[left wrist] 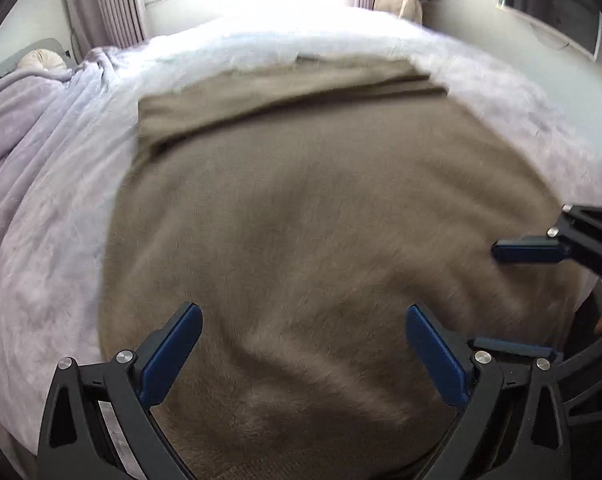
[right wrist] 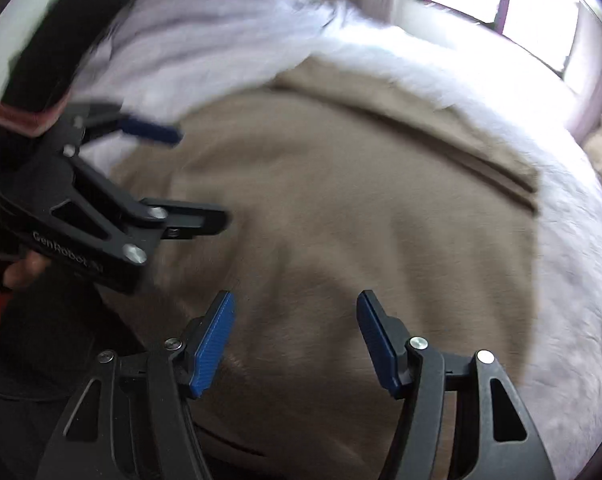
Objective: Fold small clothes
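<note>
Brown garment (left wrist: 321,220) lies flat on our lavender bedspread (left wrist: 41,200), running toward twelve o'clock beneath both tools, left gripper (left wrist: 303,354) and right gripper (right wrist: 295,342) each with jaws apart and empty, about equally near its near edge.

brown garment (right wrist: 341,208) motion-blurred, near edge cut off below

Both wrist views angled down, close — sharing the brown garment (left wrist: 321,220)
</note>
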Motion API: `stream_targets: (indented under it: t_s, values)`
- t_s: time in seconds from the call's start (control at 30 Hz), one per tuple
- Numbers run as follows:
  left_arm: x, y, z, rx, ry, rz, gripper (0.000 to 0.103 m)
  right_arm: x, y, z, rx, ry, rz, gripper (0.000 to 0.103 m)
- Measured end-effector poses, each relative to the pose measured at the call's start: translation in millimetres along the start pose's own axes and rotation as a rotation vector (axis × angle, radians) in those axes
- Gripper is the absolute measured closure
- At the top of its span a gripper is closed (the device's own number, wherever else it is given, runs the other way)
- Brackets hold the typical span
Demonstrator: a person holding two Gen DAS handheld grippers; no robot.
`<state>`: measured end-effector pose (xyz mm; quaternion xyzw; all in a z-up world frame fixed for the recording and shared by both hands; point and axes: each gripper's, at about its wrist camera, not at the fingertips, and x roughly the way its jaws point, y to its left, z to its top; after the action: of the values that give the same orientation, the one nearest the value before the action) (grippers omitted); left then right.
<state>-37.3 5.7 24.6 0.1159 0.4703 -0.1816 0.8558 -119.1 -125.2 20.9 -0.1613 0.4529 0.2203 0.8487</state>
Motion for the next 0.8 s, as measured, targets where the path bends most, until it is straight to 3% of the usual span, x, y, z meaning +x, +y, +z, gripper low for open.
stream_targets:
  t_s: [0.3, 0.4, 0.5, 0.57, 0.67, 0.8]
  values:
    - [-8, 22, -63, 0.046, 0.029, 0.023, 0.000, -18, -15, -66, -0.123, 0.010, -0.071, 0.034]
    - [-15, 21, -78, 0.074, 0.052, 0.054, 0.000, -26, -10, -92, -0.165, 0.039, -0.134, 0.034]
    - [-28, 20, -96, 0.130, 0.089, 0.135, 0.000, -33, -4, -110, -0.212, 0.065, -0.193, 0.034]
    - [-47, 22, -102, 0.124, 0.059, 0.097, 0.000, -42, 0, -112, -0.243, 0.084, -0.223, 0.034]
    - [-77, 19, -81, 0.116, -0.066, 0.041, 0.000, -63, 3, -98, -0.242, 0.021, -0.164, 0.034]
    - [-58, -2, -28, 0.103, -0.101, 0.036, 0.000, -60, -6, -56, -0.209, -0.072, -0.099, 0.033]
